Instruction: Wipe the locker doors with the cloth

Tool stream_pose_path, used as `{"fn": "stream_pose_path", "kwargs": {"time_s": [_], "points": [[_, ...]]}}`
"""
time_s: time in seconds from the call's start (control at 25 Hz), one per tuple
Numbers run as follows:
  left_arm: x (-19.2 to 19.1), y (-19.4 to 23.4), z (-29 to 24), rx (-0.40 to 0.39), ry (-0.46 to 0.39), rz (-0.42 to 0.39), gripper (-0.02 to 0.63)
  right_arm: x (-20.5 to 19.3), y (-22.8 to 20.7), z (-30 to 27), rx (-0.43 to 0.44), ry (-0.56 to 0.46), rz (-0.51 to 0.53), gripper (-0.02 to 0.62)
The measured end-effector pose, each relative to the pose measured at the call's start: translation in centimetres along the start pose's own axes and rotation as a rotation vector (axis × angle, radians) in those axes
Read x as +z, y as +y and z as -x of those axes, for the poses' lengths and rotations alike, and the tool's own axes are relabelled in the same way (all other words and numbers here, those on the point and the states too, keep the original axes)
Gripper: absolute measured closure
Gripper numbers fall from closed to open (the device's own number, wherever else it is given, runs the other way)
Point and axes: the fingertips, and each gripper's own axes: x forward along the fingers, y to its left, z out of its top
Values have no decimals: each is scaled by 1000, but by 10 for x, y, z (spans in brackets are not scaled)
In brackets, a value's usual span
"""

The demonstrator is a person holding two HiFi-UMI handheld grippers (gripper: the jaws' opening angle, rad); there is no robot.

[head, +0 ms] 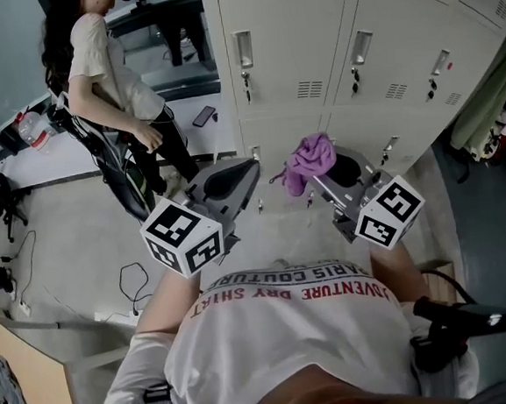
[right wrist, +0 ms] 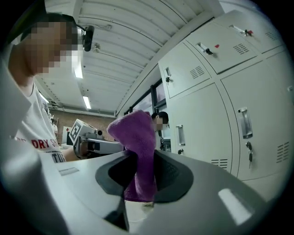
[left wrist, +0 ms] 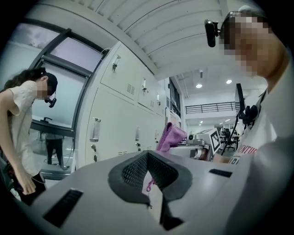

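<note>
- two hand-held grippers were held out before a bank of pale grey metal locker doors (head: 292, 44), each fitted with a white marker cube (head: 183, 236) printed with black squares.
- the right gripper (right wrist: 138, 160) was clamped on a purple fleecy cloth (right wrist: 134, 137). its dark padded jaws were pressed against the fabric from both sides, with only the cloth's thickness between them.
- the cloth was bunched into a fold that stood up out of the jaw tips, and a shorter part was left hanging below them.
- in the head view the cloth was seen in front of the lower row of lockers, near a door with a latch. whether that door was touched could not be told.
- the left gripper (left wrist: 148, 156) was closed, its mesh-textured pads set together at the tips, and nothing was gripped between them.
- the left gripper was held just beside the right one, a little apart from the cloth.
- a second person in a pale short-sleeved shirt (head: 100, 60) was seen bent forward at the left, past the end of the lockers, on a light grey floor (head: 71, 239).
</note>
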Motion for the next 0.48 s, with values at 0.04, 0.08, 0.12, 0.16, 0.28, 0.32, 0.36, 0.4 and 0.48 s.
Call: {"fn": "stream_pose_path", "kwargs": {"time_s": [0.04, 0.08, 0.12, 0.16, 0.28, 0.32, 0.36, 0.4, 0.48], "points": [[4, 18, -17, 13, 1, 8, 606, 1, -22, -9, 0, 11, -6, 515], [7, 33, -34, 24, 1, 14, 606, 1, -44, -17, 1, 20, -9, 515], [10, 46, -52, 33, 2, 16, 606, 2, -65, -24, 4, 25, -8, 515], [11, 57, -68, 39, 4, 12, 606, 1, -84, -30, 11, 26, -5, 515], [20, 84, -94, 49, 0, -14, 606, 6, -115, -56, 40, 30, 25, 515], [25, 91, -95, 49, -3, -18, 606, 11, -118, -66, 45, 33, 40, 515], [30, 98, -94, 46, -3, -19, 606, 17, -119, -75, 47, 35, 54, 515], [34, 104, -93, 43, -1, -19, 606, 22, -120, -83, 45, 36, 65, 515], [39, 115, -93, 39, 5, -14, 606, 29, -124, -96, 39, 37, 80, 515]]}}
